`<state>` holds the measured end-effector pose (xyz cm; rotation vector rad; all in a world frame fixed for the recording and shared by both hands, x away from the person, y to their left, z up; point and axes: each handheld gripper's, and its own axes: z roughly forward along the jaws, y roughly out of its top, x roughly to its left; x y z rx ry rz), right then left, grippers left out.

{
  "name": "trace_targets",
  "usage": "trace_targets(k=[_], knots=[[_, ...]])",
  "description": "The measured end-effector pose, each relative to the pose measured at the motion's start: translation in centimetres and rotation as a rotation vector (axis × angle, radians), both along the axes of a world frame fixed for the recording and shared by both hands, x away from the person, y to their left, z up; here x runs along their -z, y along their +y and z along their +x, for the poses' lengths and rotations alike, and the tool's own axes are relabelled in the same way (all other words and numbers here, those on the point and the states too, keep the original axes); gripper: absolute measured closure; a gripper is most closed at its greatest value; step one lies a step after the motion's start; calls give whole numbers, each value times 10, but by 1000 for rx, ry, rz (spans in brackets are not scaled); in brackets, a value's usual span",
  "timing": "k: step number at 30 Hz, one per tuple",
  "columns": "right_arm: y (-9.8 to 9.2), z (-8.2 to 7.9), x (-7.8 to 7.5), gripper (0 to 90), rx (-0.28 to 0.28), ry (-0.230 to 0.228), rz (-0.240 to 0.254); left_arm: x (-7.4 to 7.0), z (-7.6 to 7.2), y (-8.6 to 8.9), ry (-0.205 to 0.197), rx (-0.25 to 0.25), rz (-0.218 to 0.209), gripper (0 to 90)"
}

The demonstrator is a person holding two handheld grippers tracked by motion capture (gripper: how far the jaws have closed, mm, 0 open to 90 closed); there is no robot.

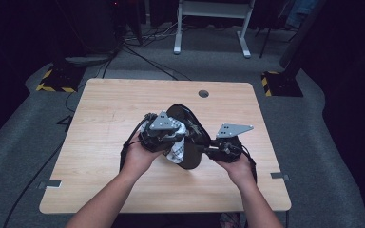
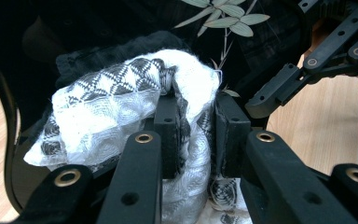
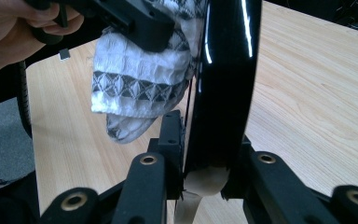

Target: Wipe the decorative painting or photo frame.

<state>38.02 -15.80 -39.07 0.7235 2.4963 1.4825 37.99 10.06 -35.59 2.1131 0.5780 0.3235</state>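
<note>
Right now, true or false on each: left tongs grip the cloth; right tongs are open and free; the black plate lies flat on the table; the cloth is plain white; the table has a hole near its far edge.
1. The left tongs grip the patterned cloth. True.
2. The right tongs are open and free. False: they are shut on the rim of the black plate.
3. The black plate lies flat on the table. False: it is held up on edge.
4. The cloth is plain white. False: white with dark diamond bands.
5. The table has a round hole near its far edge. True.
</note>
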Motion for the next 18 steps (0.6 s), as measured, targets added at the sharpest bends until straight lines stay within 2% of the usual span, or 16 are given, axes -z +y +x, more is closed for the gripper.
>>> trace_targets(k=[3,5,6,11,15,18], knots=[[0,0,0,756,-1,1,1,6,0,1,2,-5,4,748],[0,0,0,757,0,3,2,18,0,3,28,-6,2,748],[0,0,0,757,0,3,2,18,0,3,28,-6,2,748],[0,0,0,756,0,3,2,37,0,5,64,-8,14,748],[0,0,0,756,-1,4,3,37,1,6,78,-5,4,747],[0,0,0,756,1,4,2,32,2,6,68,-10,10,747]])
